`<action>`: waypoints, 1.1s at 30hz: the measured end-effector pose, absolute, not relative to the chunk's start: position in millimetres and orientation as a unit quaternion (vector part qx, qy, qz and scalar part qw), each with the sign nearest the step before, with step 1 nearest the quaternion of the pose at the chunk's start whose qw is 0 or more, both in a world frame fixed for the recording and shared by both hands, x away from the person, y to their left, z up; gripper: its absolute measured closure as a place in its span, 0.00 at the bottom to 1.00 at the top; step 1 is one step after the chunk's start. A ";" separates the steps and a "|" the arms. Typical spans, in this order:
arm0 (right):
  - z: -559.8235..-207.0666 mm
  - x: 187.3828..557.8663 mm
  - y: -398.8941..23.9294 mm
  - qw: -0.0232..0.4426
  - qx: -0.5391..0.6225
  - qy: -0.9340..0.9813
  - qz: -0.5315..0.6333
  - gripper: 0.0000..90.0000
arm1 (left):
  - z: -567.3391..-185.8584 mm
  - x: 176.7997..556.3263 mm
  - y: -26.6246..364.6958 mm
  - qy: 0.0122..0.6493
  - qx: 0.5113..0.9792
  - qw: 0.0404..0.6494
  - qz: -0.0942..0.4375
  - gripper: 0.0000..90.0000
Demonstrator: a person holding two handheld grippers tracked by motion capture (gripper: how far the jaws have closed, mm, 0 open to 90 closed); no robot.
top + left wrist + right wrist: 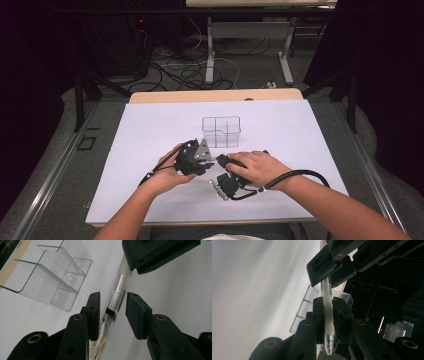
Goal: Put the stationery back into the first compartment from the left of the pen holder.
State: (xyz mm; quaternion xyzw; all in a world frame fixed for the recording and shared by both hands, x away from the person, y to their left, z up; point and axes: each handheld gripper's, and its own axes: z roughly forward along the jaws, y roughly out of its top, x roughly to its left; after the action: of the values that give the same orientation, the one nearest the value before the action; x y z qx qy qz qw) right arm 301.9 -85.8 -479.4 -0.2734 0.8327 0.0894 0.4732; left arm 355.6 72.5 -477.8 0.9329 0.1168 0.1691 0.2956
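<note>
My right gripper (pixel 327 315) is clamped on the frosted grip of a clear pen (pixel 328 322). My left gripper (pixel 111 315) has its jaws narrow around the pen's barrel, near the clip; I think the pads are not pressing yet. Behind them, on the white table sheet (pixel 150 130), the clear divided organizer (pixel 221 131) stands with empty compartments.

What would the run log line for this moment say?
right hand-held gripper: shut on pen | left hand-held gripper: open around pen, pads apart | clear organizer: behind grippers
</note>
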 end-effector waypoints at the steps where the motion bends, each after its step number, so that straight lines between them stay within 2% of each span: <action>1: -479.2 301.9 -85.5 0.472 -0.275 0.833 0.088 0.89 | -477.9 355.6 72.0 0.117 0.933 0.295 0.169 0.74; 9: -481.1 301.7 -85.4 0.469 -0.273 0.835 0.086 0.89 | -479.0 353.9 69.7 0.103 0.937 0.284 0.174 0.81; 22: -483.6 303.3 -84.7 0.469 -0.275 0.835 0.085 0.89 | -479.9 352.9 69.9 0.058 0.944 0.266 0.188 0.86; 33: -482.7 305.4 -85.0 0.477 -0.273 0.830 0.091 0.87 | -482.0 355.4 69.3 0.073 0.939 0.279 0.186 0.87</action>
State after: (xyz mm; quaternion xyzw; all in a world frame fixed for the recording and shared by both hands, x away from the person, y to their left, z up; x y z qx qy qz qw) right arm 305.4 -85.0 -482.7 -0.2733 0.8305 0.0908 0.4769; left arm 355.4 69.3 -482.0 0.9393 0.0727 0.1858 0.2792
